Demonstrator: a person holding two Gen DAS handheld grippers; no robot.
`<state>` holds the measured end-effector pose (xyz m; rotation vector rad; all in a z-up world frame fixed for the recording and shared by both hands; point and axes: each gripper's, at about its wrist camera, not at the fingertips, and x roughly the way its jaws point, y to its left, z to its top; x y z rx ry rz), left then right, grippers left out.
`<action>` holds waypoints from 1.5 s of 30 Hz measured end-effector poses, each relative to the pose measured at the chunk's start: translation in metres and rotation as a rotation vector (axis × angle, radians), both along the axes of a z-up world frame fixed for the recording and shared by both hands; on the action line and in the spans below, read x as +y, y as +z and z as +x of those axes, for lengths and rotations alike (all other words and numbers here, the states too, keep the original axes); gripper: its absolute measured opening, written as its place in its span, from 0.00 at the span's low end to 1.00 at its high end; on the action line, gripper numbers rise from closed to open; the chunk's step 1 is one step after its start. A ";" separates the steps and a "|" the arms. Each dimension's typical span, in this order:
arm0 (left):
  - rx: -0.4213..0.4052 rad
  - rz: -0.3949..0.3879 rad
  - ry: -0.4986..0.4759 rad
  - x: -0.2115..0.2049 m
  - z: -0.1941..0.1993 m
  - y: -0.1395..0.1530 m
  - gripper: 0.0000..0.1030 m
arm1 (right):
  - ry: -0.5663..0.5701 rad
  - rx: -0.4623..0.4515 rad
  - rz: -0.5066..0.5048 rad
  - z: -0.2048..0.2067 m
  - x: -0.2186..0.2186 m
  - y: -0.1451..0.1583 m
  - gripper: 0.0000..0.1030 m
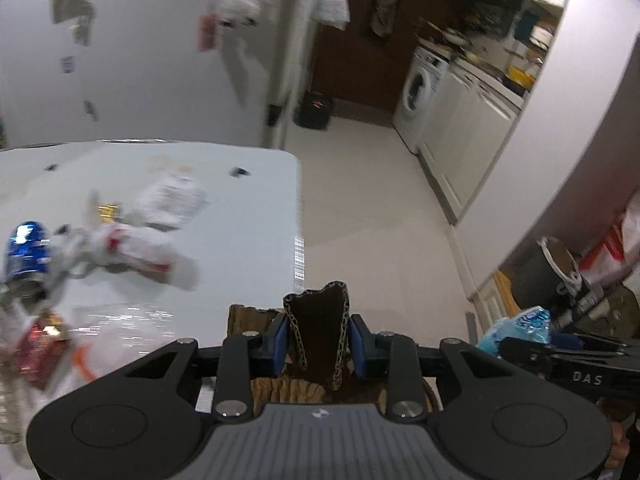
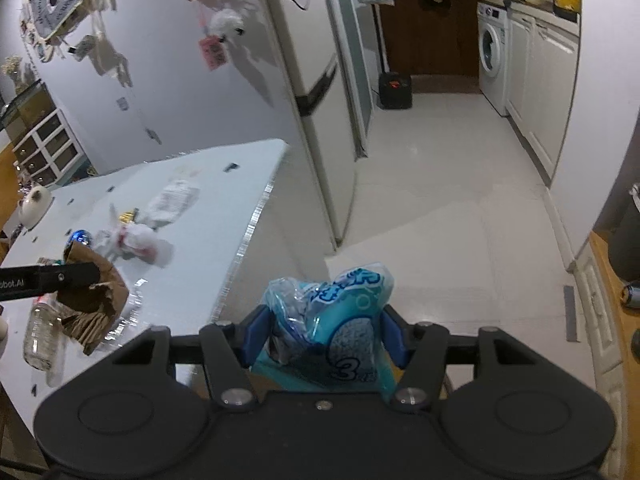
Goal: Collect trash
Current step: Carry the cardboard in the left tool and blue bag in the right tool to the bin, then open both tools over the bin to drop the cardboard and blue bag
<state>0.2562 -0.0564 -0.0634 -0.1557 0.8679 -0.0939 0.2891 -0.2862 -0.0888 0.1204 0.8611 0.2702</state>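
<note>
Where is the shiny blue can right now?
The shiny blue metal can lies on the white table, at the left edge of the left wrist view, just left of the crumpled white and red plastic bag.

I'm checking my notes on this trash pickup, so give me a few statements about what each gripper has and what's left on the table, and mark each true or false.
1. The left gripper is shut on a piece of brown cardboard. True.
2. The right gripper is empty. False: its fingers hold a blue plastic bag.
3. A blue can lies on the white table. True.
4. The table is cleared of trash. False: a crumpled white bag, a paper slip and a clear plastic bottle remain.
5. A washing machine stands in the kitchen behind. True.
</note>
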 end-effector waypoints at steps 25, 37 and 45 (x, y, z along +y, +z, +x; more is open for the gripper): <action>0.375 0.075 -0.331 -0.135 0.093 -0.198 0.32 | -0.118 0.348 -0.023 0.035 -0.080 -0.149 0.60; 0.483 0.121 -0.344 -0.138 0.118 -0.283 0.43 | -0.091 0.448 -0.039 0.066 -0.069 -0.228 0.61; 0.506 0.143 -0.291 -0.116 0.111 -0.291 0.49 | -0.079 0.476 -0.017 0.076 -0.057 -0.256 0.63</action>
